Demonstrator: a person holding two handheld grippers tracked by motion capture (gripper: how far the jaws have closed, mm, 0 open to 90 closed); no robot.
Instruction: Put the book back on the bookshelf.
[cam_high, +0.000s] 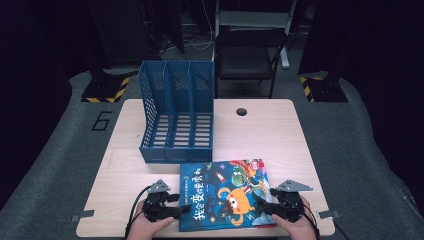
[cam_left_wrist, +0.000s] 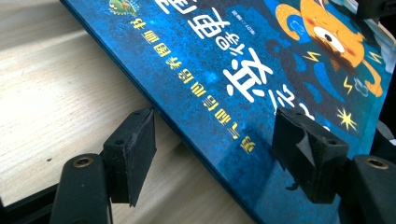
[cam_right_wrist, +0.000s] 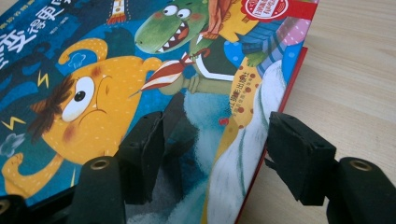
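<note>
Surface (cam_high: 280, 130): blue file rack (cam_high: 176, 112) stands at the back with its open slots facing the person, likely the book's destination. Picture book (cam_high: 225, 195) lies flat at the near edge, just in front of the rack. Left gripper (cam_high: 167, 210) and right gripper (cam_high: 272, 206) flank it, fingers apart, each straddling a side edge. Gripper views show nothing clamped yet; the high view can't resolve that.

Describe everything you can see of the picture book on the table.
The picture book lies flat and closed, cover up, on the wooden table, near its front edge and just before the blue file rack. Its glossy blue cover shows an orange monster, a green crocodile and white Chinese title characters. The open left claw straddles its left edge, the open right claw its red-trimmed right edge.
</note>
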